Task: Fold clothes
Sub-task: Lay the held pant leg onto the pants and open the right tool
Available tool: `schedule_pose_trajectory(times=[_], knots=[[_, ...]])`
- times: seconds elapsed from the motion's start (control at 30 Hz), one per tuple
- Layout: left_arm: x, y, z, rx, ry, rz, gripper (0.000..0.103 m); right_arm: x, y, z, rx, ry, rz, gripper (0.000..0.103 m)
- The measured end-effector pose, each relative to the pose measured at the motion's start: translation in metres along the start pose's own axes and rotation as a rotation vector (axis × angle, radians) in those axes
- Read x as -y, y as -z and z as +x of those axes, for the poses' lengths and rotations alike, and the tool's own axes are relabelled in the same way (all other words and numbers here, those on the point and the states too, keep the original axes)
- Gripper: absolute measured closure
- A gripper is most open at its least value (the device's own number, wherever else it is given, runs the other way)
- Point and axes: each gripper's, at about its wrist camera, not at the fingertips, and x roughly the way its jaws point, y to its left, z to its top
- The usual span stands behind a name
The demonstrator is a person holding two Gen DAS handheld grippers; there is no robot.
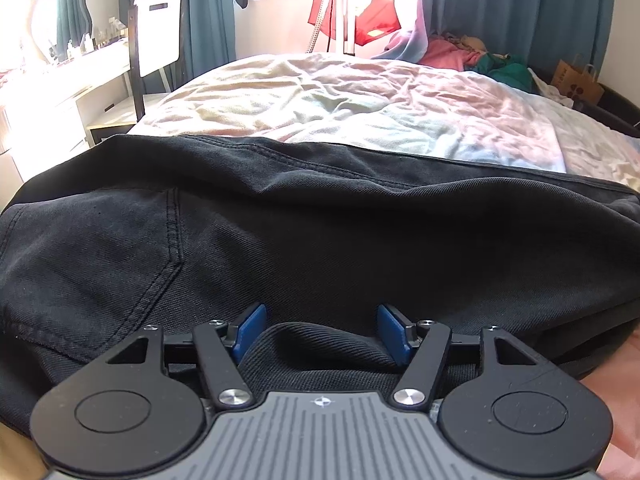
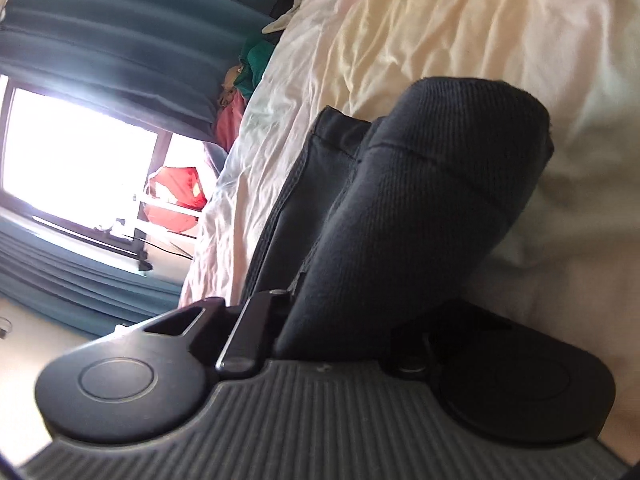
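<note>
Black jeans (image 1: 320, 232) lie spread across the near part of the bed (image 1: 320, 92). My left gripper (image 1: 322, 332) is low on the jeans; its blue pads (image 1: 250, 330) stand apart with a ridge of black fabric bunched between them, not pinched. In the right wrist view, rolled on its side, a thick fold of the black jeans (image 2: 420, 208) rises straight out of my right gripper (image 2: 344, 320) and hides its fingertips. The fabric appears clamped in it and lifted off the pale sheet (image 2: 460, 20).
A pile of pink and green clothes (image 1: 480, 58) lies at the far right of the bed. A white desk (image 1: 68, 80) and chair (image 1: 156, 36) stand at the left. A red garment (image 1: 360, 12) hangs by the window; a paper bag (image 1: 578, 80) sits at right.
</note>
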Motion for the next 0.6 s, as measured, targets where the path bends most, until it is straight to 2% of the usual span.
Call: schedule_pose_trajectory(times=[0.2, 0.3, 0.47, 0.6], knots=[[0.0, -0.005, -0.006, 0.004, 0.01, 0.017, 0.037, -0.025, 0.006, -0.006, 0.072, 0.101, -0.171, 0.087], [-0.003, -0.009, -0.016, 0.032, 0.031, 0.014, 0.035, -0.056, 0.012, -0.012, 0.139, 0.145, -0.317, 0.088], [-0.004, -0.016, -0.04, 0.122, 0.062, 0.024, 0.032, -0.143, 0.049, -0.039, 0.315, 0.18, -0.71, 0.088], [-0.01, -0.024, -0.061, 0.196, 0.103, 0.008, 0.03, -0.222, 0.111, -0.053, 0.44, 0.132, -1.042, 0.088]])
